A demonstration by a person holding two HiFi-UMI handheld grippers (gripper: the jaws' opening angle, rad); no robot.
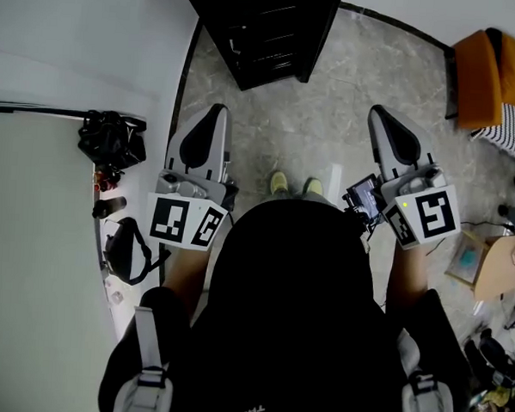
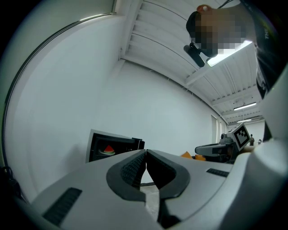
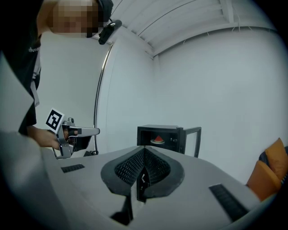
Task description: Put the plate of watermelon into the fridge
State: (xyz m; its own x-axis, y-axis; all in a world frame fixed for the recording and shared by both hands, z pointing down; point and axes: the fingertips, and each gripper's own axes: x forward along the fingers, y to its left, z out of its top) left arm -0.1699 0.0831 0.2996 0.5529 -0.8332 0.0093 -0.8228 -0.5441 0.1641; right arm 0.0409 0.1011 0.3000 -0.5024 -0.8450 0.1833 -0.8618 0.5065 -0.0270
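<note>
A slice of watermelon on a plate (image 3: 157,139) sits inside the small black fridge (image 3: 162,137), whose door (image 3: 192,140) stands open to the right. In the left gripper view the same plate of watermelon (image 2: 108,149) shows inside the fridge (image 2: 114,148). The fridge (image 1: 258,29) stands on the floor some way ahead of both grippers. My left gripper (image 2: 146,155) is shut with nothing between its jaws. My right gripper (image 3: 144,150) is also shut and empty. Both are held side by side, left gripper (image 1: 218,109) and right gripper (image 1: 379,111), pointing toward the fridge.
A white wall runs along the left, with a black bag (image 1: 113,140) and small items at its foot. An orange seat (image 1: 488,75) and striped cloth stand at the right, with boxes and clutter (image 1: 487,264) lower right. The marble floor (image 1: 331,119) lies between me and the fridge.
</note>
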